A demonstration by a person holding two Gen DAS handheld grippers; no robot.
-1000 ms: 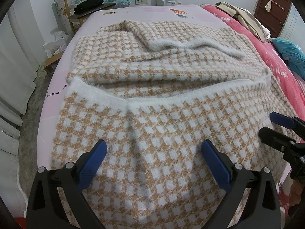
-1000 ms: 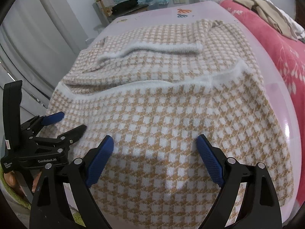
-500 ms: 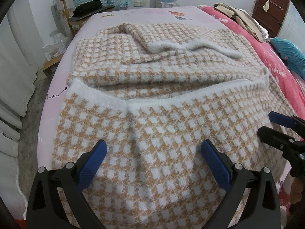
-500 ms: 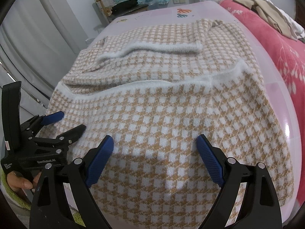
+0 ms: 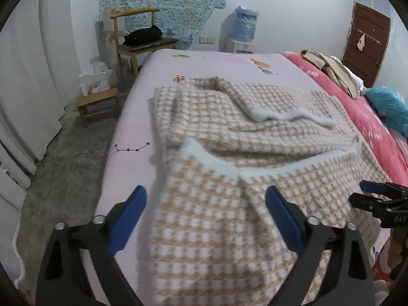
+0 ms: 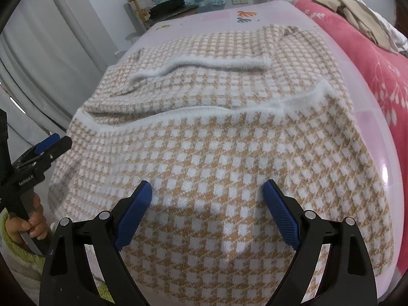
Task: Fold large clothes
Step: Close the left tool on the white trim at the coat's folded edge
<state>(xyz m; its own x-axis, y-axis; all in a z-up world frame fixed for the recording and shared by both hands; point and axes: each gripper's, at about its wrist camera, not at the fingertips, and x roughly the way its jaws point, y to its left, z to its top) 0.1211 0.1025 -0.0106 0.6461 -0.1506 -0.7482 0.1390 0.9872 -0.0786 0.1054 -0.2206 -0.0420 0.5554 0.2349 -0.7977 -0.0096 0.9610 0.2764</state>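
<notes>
Left wrist view: the checked sweater (image 5: 229, 204) — tan and white, with fuzzy white trim — lies spread on the pink bed sheet (image 5: 132, 137), filling the middle and lower half of the frame. Its long axis runs from the bottom edge up toward the far end of the bed, and its near part is folded over the rest, the white-trimmed edge crossing the frame at mid height. A sleeve (image 5: 275, 104) with a white cuff lies slantwise across the upper part.

The left gripper (image 5: 205, 216) has its jaws spread wide, though they have just been closing a little; sweater cloth shows between the blue pads, which grasp nothing. At the right edge of this frame the right gripper (image 5: 374, 196) pokes in above the sweater's side.

In the right wrist view the right gripper (image 6: 207, 209) is likewise released, jaws wide over the sweater's near part and clamped on nothing. The left gripper appears at the left edge — held by a hand (image 6: 34, 223) in a green cuff.

Beyond the bed stand a wooden chair (image 5: 137, 33), a water dispenser (image 5: 243, 30), and a red blanket (image 5: 369, 125) at the right.
</notes>
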